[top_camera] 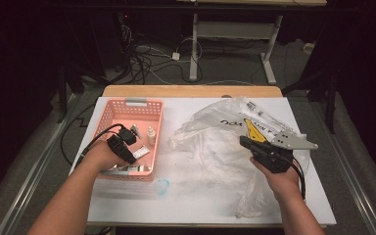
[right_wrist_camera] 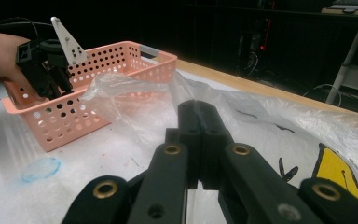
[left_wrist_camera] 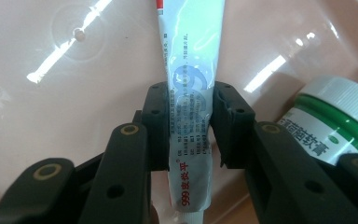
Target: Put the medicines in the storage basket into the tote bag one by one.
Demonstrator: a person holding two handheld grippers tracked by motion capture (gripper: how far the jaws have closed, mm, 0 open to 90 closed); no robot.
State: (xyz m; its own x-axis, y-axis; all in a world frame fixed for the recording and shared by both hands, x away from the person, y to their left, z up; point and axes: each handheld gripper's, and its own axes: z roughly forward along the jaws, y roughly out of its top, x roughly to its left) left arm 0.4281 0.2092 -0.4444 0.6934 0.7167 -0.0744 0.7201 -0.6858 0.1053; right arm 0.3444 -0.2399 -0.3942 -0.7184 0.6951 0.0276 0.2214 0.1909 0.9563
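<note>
White table | left tool pinching ointment tube in pink basket | right tool pressed together on plastic bag

The basket at left of the high view is perforated pink plastic, its floor glossy in the left gripper view. The tube there looks smooth and shiny. The bag at centre is thin, crinkled clear film. The tabletop is matt white with a wooden far edge.
</note>
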